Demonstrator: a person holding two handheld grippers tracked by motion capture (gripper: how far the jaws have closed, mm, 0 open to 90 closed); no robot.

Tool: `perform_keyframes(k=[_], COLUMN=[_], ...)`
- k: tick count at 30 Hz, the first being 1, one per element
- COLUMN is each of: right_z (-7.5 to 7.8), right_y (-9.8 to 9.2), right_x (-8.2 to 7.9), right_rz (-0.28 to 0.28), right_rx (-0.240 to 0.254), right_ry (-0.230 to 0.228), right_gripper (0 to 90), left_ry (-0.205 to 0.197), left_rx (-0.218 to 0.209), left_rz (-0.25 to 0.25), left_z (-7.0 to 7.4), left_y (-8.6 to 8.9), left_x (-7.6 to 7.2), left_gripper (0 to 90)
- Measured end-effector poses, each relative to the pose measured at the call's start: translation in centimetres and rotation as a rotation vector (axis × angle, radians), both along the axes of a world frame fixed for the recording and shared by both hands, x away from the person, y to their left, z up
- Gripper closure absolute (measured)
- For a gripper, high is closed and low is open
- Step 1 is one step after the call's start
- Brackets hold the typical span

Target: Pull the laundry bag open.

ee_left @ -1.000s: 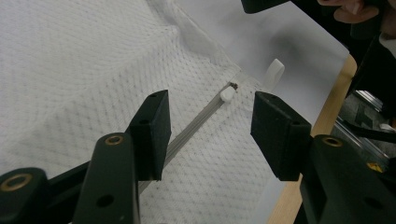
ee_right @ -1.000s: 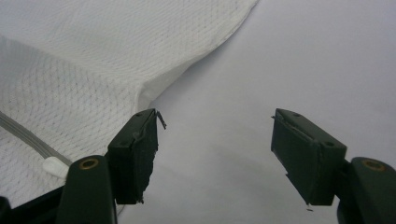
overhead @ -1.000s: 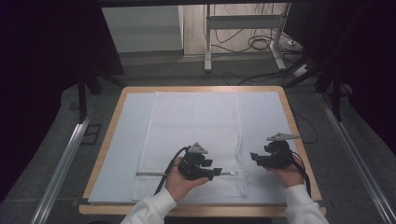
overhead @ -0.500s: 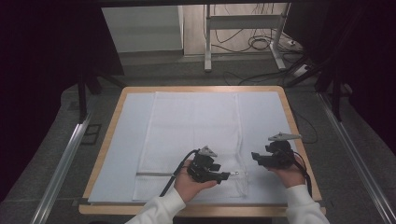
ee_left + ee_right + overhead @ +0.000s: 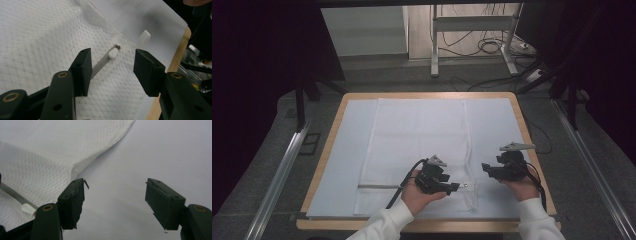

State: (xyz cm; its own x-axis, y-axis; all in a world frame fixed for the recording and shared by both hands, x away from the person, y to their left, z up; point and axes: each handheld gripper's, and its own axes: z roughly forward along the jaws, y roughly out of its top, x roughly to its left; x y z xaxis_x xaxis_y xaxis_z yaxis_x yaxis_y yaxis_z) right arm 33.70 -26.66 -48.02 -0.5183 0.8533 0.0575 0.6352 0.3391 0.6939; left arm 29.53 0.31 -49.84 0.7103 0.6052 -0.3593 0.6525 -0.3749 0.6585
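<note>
A white mesh bag [image 5: 417, 135] lies flat on the pale blue mat [image 5: 344, 165]. Its grey zipper [image 5: 377, 186] runs along the near edge. My left gripper [image 5: 457, 187] hovers open over the zipper's right end, by the bag's near right corner. In the left gripper view the white zipper pull [image 5: 113, 53] sits between and just beyond the open jaws of the left gripper [image 5: 111, 72]. My right gripper [image 5: 486, 167] is open above bare mat, right of the bag. In the right gripper view its jaws [image 5: 115, 195] hold nothing, with the bag's edge [image 5: 82, 167] and zipper pull [image 5: 28, 209] at left.
The wooden table rim [image 5: 532, 145] frames the mat. A small white tab [image 5: 143, 38] stands up near the bag's corner. Metal rails [image 5: 282, 170] flank the table, and cables [image 5: 492, 47] lie on the floor beyond the far edge.
My left gripper has slid right along the zipper toward the bag's near right corner. The right gripper has stayed put.
</note>
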Motion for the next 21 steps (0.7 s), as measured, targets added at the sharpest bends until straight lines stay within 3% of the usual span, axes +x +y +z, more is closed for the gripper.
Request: perform_keyframes(k=[21], right_z=[0.1], right_y=[-0.2], right_x=[0.0], right_rz=[-0.002], right_rx=[0.004], right_ry=[-0.006], right_gripper=[31.1], left_ry=[0.054], left_rx=[0.007], left_rz=[0.000], left_z=[-1.2], left_y=[-1.6], left_x=[0.9], left_gripper=[53.0])
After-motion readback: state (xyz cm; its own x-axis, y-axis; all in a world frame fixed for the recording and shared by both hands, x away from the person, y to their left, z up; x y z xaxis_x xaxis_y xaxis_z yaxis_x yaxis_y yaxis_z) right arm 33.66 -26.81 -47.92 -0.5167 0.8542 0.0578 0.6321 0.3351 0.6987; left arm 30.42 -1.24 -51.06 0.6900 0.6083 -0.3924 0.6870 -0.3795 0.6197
